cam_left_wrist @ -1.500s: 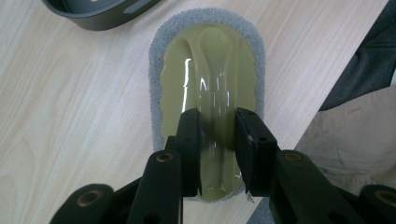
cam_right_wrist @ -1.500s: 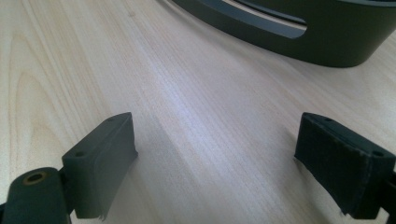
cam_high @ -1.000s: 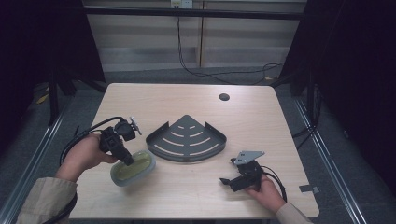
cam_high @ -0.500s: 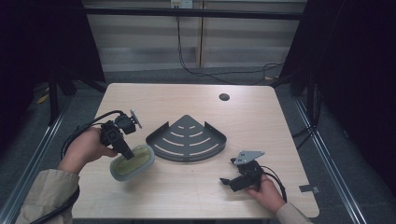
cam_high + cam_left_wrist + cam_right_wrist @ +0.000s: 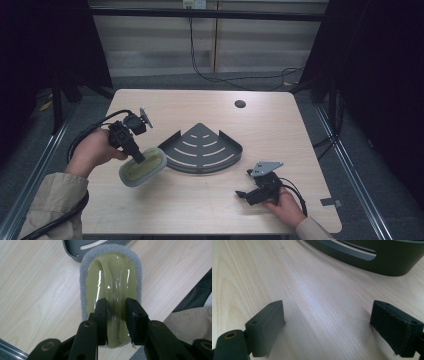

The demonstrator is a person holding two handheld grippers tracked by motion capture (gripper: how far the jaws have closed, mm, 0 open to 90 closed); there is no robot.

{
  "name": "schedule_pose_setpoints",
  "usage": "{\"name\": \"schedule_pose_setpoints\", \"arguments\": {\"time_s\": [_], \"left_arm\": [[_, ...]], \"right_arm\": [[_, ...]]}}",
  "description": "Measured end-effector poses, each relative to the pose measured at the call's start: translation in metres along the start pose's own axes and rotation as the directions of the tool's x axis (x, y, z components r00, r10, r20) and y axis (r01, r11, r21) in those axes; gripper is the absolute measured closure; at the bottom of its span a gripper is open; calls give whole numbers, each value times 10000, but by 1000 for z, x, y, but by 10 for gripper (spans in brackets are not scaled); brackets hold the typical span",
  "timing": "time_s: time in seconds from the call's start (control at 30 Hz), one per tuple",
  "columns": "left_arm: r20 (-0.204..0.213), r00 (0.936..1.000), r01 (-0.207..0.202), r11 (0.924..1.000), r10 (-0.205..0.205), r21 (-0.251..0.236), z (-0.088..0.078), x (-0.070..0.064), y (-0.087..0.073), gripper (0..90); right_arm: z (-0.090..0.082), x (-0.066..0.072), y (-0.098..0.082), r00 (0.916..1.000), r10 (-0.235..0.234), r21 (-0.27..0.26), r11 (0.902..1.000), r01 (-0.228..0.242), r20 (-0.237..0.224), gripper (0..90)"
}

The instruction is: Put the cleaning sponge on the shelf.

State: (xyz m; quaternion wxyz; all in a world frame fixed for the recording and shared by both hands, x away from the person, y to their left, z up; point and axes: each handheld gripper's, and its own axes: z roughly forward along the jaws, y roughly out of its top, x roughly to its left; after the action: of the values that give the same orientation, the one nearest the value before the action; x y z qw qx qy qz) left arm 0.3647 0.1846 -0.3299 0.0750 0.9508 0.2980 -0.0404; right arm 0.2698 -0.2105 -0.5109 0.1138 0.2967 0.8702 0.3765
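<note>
Left gripper (image 5: 117,312) clamped on green ridge of scrubber (image 5: 112,290) | scrubber seemingly lifted off table (image 5: 200,210), just beside grey corner rack (image 5: 202,150) | right gripper (image 5: 327,325) jaws wide apart, nothing between them, resting low on table near rack

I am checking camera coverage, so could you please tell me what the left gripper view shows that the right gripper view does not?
The left gripper view alone has the green scrubbing pad with its grey fringe, clamped by its raised middle ridge between the left gripper fingers, plus a beige sleeve. The right gripper view alone has the right gripper, fingers spread wide with nothing between them. Both share the wooden table and the dark grey corner rack.
</note>
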Motion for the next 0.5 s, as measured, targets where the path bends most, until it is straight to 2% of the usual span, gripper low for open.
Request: {"name": "schedule_pose_setpoints", "arguments": {"time_s": [0.5], "left_arm": [[-232, 9994, 236, 9997, -238, -75, -3, 5, 12, 722]], "right_arm": [[0, 0, 0, 10000, -4, 2, 10000, 4, 5, 114]]}}
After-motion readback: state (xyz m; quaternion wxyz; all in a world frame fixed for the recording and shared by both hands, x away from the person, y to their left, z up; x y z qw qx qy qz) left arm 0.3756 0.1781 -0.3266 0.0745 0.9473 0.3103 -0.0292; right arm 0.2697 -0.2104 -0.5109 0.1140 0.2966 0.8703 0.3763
